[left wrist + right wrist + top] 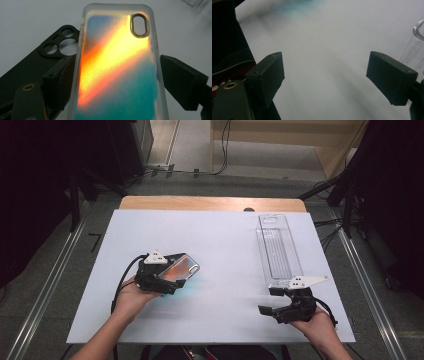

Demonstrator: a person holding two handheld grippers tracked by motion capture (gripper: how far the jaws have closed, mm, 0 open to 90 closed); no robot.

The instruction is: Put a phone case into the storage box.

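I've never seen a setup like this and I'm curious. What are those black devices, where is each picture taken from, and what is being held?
A person holds hand-operated tongs, one in each hand, at a white table. One picture looks down from above; the other two come from cameras riding on each pair of tongs, looking along the black jaws. The left tongs grip an iridescent phone case by its sides. A black case lies beside and partly beneath it. The right tongs are open and hold nothing. Near them lies a clear plastic tray.
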